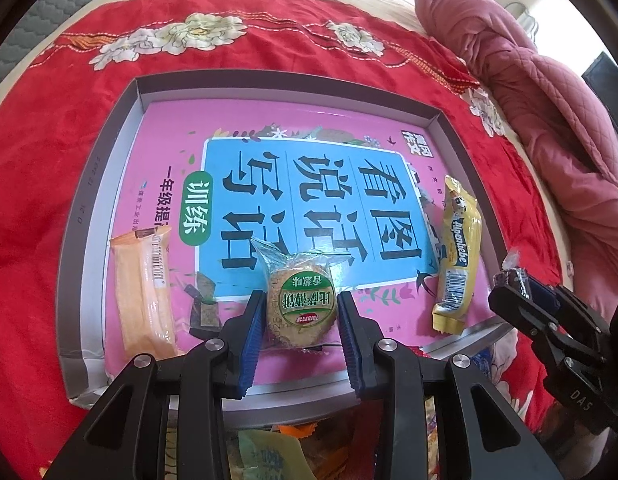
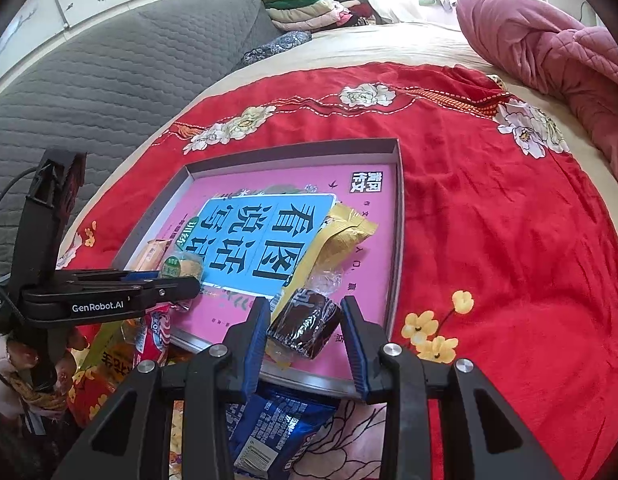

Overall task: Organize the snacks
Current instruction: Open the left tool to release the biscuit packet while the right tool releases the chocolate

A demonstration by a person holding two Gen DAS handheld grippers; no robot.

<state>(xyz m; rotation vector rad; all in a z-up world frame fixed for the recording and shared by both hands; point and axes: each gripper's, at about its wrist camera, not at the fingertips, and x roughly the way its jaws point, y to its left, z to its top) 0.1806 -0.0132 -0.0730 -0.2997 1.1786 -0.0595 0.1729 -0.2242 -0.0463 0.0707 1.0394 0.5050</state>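
A shallow grey box lid point(image 1: 121, 168) with a pink book cover inside lies on the red blanket. In it lie an orange wafer pack point(image 1: 147, 292) at the left and a yellow Alpenliebe candy stick point(image 1: 457, 256) at the right. My left gripper point(image 1: 301, 316) is shut on a round green-labelled biscuit pack point(image 1: 301, 306) over the box's near edge. My right gripper point(image 2: 305, 322) is shut on a dark brown wrapped snack point(image 2: 305, 328) above the box's near right part point(image 2: 397, 216). The right gripper also shows in the left wrist view point(image 1: 525, 292).
More snack packs lie in front of the box: a blue pack point(image 2: 277, 428), red and yellow packs point(image 2: 121, 360). A pink quilt point(image 1: 521, 80) lies at the right, a grey quilted headboard point(image 2: 89, 80) at the left, folded clothes point(image 2: 309, 4) at the back.
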